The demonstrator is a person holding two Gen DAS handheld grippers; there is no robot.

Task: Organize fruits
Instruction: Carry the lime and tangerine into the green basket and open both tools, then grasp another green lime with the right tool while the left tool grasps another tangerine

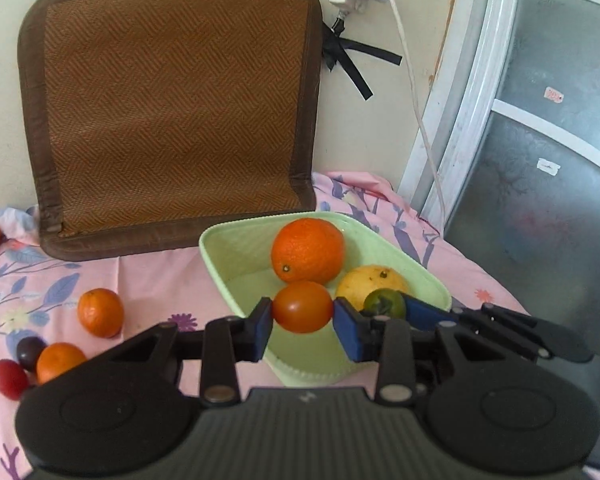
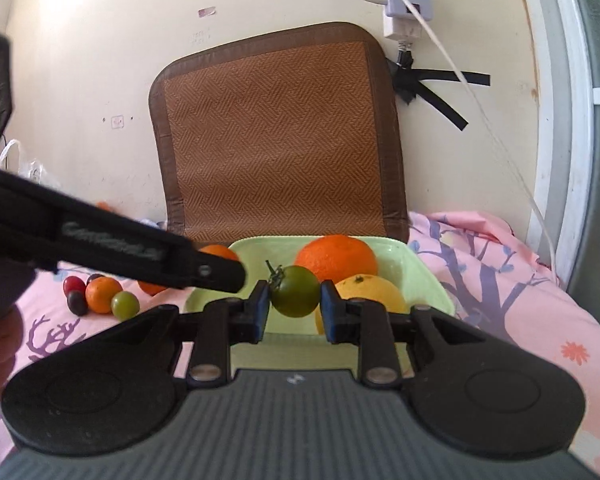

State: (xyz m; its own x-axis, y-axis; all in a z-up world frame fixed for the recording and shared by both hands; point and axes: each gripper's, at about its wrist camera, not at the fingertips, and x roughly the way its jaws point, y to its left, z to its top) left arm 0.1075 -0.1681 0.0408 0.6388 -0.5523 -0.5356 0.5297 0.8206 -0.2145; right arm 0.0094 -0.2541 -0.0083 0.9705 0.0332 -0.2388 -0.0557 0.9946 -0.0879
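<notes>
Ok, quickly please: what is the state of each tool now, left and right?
Left tool: closed on the orange-red tomato.
Right tool: closed on the green tomato.

Both wrist views look forward, close over the shared green bowl (image 1: 228,240).

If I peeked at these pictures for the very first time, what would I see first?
Two grippers, each pinching a small tomato over the green bowl: the left gripper holds an orange-red tomato, the right gripper a green tomato. In the bowl sit a big orange and a yellow fruit. Behind it, a brown woven mat leans against the wall.
</notes>
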